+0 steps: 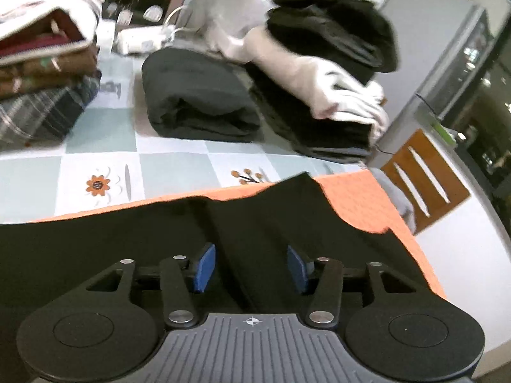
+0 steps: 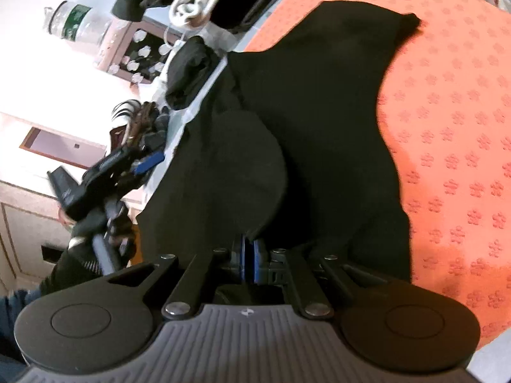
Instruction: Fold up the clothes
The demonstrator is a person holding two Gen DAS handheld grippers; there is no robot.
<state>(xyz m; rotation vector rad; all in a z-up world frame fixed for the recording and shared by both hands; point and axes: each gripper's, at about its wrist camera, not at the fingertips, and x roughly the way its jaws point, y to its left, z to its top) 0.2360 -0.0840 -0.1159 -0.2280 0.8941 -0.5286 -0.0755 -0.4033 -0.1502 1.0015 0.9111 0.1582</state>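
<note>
A black garment [image 1: 127, 249] lies spread on an orange flower-patterned mat [image 1: 367, 191]. My left gripper [image 1: 251, 268] hovers over the garment's near part, its blue pads [image 1: 204, 268] wide apart and pressing on nothing: open. In the right wrist view the same black garment [image 2: 319, 111] covers the orange mat [image 2: 447, 127]. My right gripper [image 2: 249, 255] is shut on a raised fold of its near edge. The left gripper [image 2: 150, 159], held by a hand, shows at the left of that view, beside the garment's edge.
Behind the mat, on a checked tablecloth [image 1: 172, 166], stand folded piles: a dark roll [image 1: 198, 102], a black and white stack [image 1: 319, 95], a plaid and brown stack [image 1: 41, 95]. A white power strip [image 1: 143, 40] lies farther back. A wooden chair [image 1: 424, 175] stands right. A plastic bottle [image 2: 76, 25] is far left.
</note>
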